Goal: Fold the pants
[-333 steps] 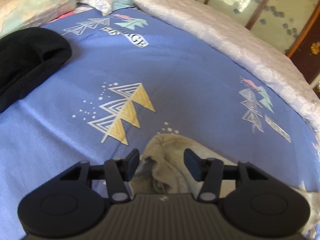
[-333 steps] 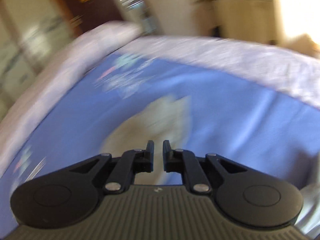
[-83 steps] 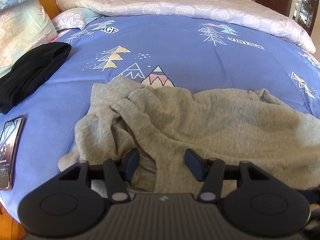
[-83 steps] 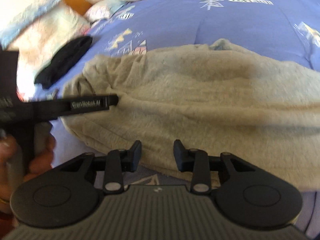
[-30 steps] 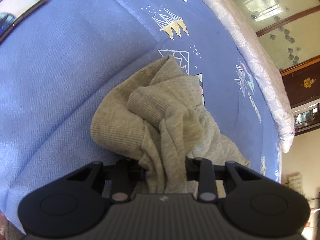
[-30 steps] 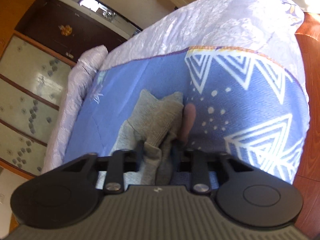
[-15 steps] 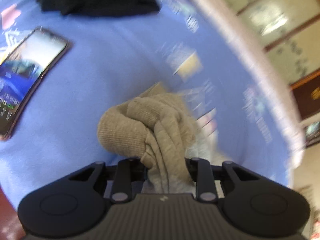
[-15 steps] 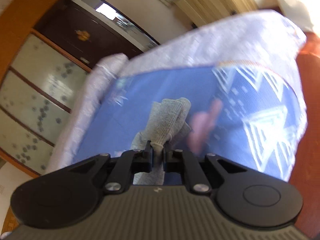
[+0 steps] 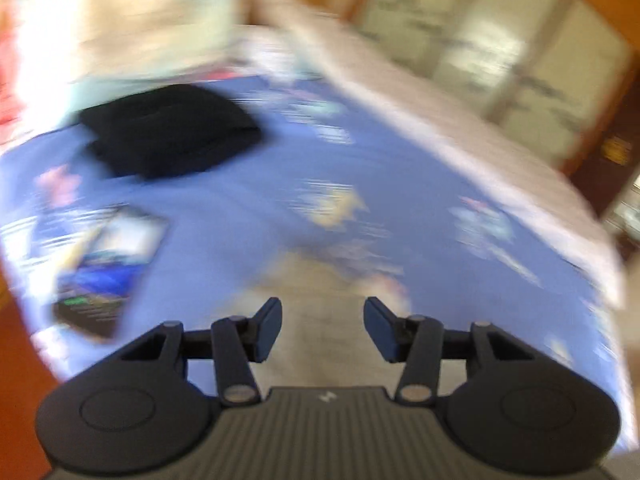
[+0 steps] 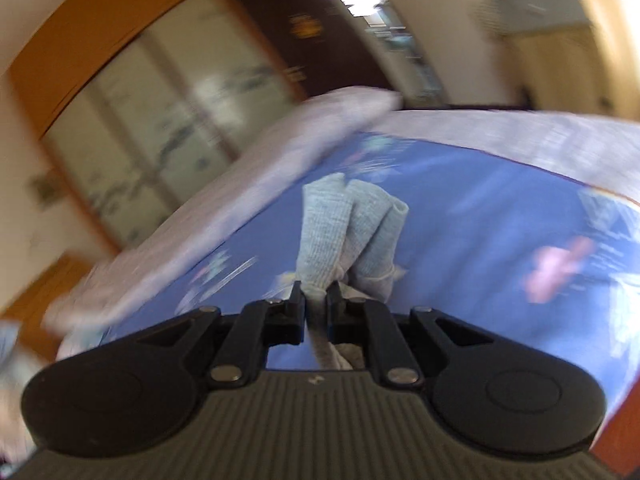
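Observation:
The grey-beige pants [image 9: 320, 304] lie blurred on the blue patterned bedsheet [image 9: 280, 184], just beyond and below my left gripper [image 9: 323, 320], which is open and holds nothing. In the right wrist view my right gripper [image 10: 317, 308] is shut on a ribbed grey end of the pants [image 10: 344, 232], which sticks up bunched in front of the fingers, above the blue sheet [image 10: 480, 220]. Both views are motion-blurred.
A black folded garment [image 9: 168, 132] lies at the far left of the bed. A phone [image 9: 104, 268] lies near the left bed edge. Pillows [image 9: 120, 28] sit at the head. A pale quilt [image 9: 460, 136] runs along the far side, before wardrobe doors [image 10: 160, 120].
My left gripper has opened and let go of the pants, and swung upward. My right gripper stays shut on the ribbed end and has tilted up toward the wardrobe.

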Demonstrator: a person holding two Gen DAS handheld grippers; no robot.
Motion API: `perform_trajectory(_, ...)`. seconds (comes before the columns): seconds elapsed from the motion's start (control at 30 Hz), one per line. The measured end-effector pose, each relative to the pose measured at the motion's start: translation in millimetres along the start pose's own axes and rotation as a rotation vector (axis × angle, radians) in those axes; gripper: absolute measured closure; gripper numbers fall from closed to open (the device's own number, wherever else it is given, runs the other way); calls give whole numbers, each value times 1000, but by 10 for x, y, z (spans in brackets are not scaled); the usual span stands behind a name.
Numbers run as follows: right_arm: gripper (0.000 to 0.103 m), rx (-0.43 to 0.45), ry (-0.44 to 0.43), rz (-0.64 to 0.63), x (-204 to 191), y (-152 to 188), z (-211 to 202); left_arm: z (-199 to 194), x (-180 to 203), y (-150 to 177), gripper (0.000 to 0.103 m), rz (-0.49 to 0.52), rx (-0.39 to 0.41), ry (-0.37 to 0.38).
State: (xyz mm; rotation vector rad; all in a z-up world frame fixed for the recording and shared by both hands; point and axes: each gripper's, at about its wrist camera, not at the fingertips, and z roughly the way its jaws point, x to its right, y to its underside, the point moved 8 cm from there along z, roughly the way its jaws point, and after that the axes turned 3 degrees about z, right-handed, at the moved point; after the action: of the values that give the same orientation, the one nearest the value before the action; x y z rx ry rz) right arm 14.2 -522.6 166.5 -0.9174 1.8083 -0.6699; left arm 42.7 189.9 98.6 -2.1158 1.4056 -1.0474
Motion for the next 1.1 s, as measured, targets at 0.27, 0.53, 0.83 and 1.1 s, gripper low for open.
perform_trajectory(0.27,91,-269,-142,-360,-1253,1301,617,707,1704,851,30,248,-364,450)
perform_trajectory(0.53,91,-306,-70,-584,-1416,1748,788,1158,2117,1279,12,209,-570,510)
perform_trajectory(0.83,86,-275,-104,-808,-1536,1983,768,1269,2501,1515,75,354,-592,465)
perform_trajectory(1.1,63,-344,-170,-568,-1192,1718,577,1299,2258,1504,85,314,-572,438)
